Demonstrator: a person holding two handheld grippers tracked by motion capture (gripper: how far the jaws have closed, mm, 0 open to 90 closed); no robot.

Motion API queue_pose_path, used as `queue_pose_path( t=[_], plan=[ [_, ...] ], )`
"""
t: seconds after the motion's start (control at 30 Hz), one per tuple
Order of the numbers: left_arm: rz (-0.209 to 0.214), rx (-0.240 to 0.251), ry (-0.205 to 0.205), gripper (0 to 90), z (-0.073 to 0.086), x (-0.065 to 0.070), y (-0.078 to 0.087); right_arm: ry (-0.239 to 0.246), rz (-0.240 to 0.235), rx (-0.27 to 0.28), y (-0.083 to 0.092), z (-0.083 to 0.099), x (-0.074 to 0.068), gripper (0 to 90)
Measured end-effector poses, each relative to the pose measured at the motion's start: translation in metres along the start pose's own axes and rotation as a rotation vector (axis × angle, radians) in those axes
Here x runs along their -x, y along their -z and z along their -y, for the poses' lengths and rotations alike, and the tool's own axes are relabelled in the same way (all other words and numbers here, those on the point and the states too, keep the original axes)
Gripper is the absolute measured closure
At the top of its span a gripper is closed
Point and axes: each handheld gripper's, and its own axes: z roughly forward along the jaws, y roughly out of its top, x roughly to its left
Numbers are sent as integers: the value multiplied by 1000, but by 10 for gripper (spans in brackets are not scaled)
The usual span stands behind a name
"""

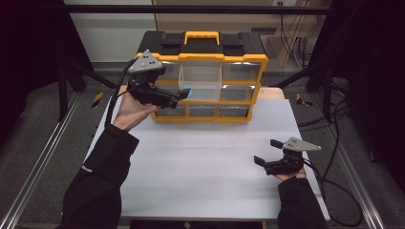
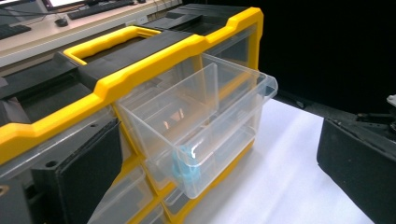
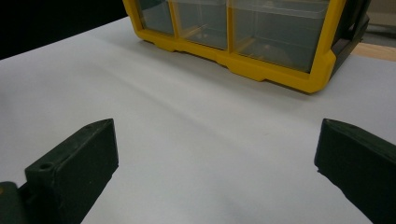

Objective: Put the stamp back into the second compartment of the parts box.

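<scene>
Blue part (image 2: pixel 186 169) in clear drawer (image 2: pixel 205 126), left gripper view, hardly visible from high view.

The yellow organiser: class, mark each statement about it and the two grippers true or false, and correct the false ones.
1. One clear drawer of the yellow organiser is pulled out. True.
2. A small blue thing lies in that drawer. True.
3. The left gripper is clamped on the blue thing. False: its jaws stand open, holding nothing.
4. The right gripper is at the organiser. False: it is over the white table, well away.
5. The right gripper is open. True.
</scene>
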Motion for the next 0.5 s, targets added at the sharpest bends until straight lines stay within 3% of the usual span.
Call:
queue_pose_path(
  t=[0.5],
  plan=[
    [25, 30, -3, 0, 18, 4, 3, -1, 0, -2, 0, 0, 0, 3]
  ],
)
